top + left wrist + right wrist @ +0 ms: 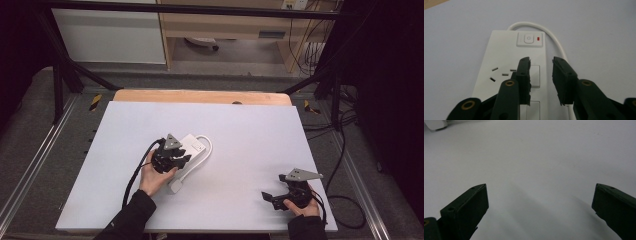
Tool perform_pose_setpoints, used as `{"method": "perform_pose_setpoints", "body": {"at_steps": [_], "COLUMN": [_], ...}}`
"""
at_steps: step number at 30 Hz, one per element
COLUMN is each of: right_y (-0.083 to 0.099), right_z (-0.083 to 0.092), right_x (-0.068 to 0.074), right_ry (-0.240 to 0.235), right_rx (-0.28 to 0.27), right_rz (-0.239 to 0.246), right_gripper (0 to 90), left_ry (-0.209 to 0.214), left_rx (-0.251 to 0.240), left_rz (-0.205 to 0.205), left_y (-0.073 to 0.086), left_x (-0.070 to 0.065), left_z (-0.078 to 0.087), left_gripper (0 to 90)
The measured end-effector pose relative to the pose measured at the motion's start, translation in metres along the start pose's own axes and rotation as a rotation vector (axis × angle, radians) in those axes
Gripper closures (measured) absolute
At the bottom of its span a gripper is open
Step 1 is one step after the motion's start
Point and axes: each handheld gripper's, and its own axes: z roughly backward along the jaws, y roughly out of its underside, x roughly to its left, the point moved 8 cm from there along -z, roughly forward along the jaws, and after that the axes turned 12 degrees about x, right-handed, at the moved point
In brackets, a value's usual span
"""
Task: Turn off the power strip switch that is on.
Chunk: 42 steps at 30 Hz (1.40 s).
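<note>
A white power strip [194, 143] lies left of the table's middle, its white cable [207, 148] looping round its far end and back to a plug [175, 186] nearer me. My left gripper [179, 159] hovers over the strip. In the left gripper view the left gripper [541, 62] is open by a narrow gap above the right side of the power strip [501, 50], short of the switch [529, 38] and its red light [538, 38]. My right gripper [269, 198] rests at the front right, and the right gripper [540, 187] is wide open over bare table.
The white table top [250, 135] has a wooden strip [200, 96] along its far edge. A black frame and loose cables [340, 150] stand off the right side. A white object's corner [434, 123] sits far off in the right gripper view.
</note>
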Motion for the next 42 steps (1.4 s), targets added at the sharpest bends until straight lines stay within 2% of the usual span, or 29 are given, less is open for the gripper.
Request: {"method": "perform_pose_setpoints", "body": {"at_steps": [10,20,42], "right_y": [0.0,0.0,0.0], "right_z": [0.0,0.0,0.0], "right_x": [0.0,0.0,0.0], "right_ry": [0.0,0.001,0.0], "right_rx": [0.0,0.003,0.004], "right_rz": [-0.001,0.001,0.001], "right_gripper": [1.3,1.3,1.3], "left_ry": [0.006,-0.003,-0.008], "left_rx": [0.004,0.013,0.032], "left_rz": [0.019,0.011,0.003], "left_y": [0.002,0.004,0.008], "left_x": [0.003,0.004,0.004], "left_z": [-0.003,-0.008,-0.012], "left_gripper": [80.7,87.6,89.7]}}
